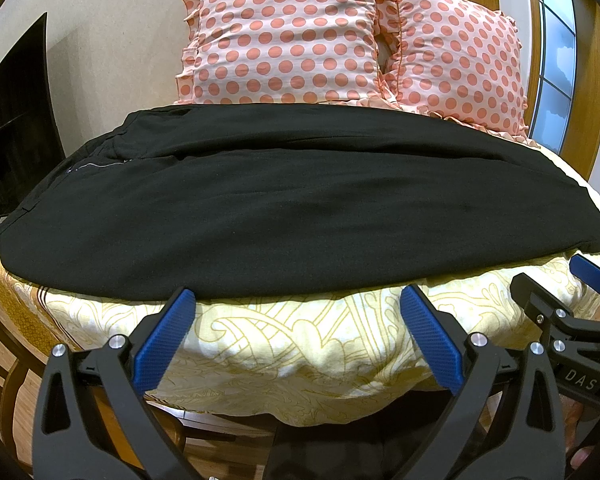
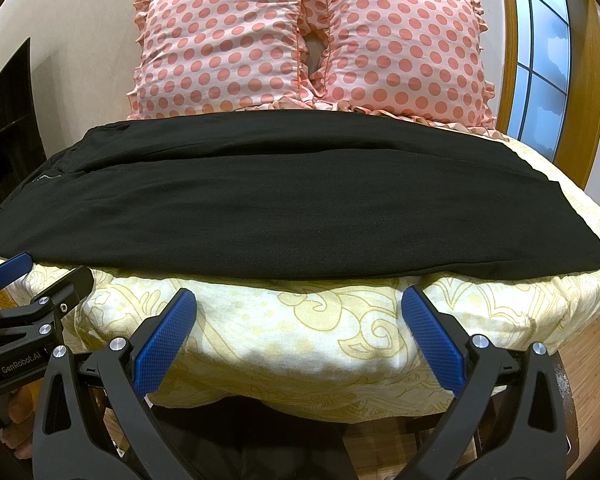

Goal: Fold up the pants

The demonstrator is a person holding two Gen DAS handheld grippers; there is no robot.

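Bed (image 1: 292, 344) covered with a cream sheet printed in yellow scrollwork. Two pink pillows (image 2: 224, 44) with coral dots lean side by side against a plain beige wall (image 1: 112, 40). Dark screen (image 1: 16, 120) at left. Wood-framed window (image 2: 540, 60) at right, daylight behind. Wooden floor (image 2: 596, 344) below.

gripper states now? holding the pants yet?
Left gripper: open, empty, just short of the pants.
Right gripper: open, empty, also short of the pants.
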